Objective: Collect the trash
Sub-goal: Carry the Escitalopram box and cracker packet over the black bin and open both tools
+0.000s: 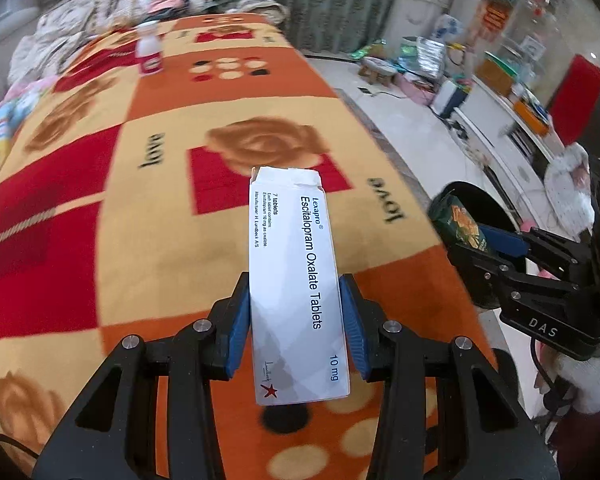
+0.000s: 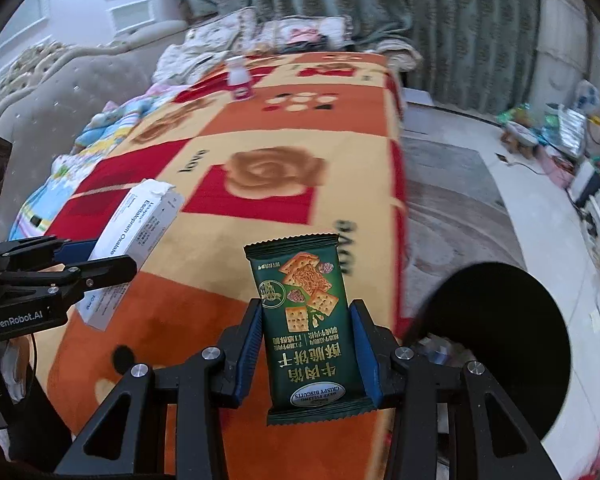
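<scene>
Biscuit packet (image 2: 306, 328) — right wrist view alone reveals bin's (image 2: 500, 344) dark mouth.

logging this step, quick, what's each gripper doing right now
left gripper: shut on the white tablet box
right gripper: shut on the green biscuit packet

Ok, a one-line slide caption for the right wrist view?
Right gripper clamps a green biscuit packet above the patterned orange blanket, beside a black bin.
</scene>
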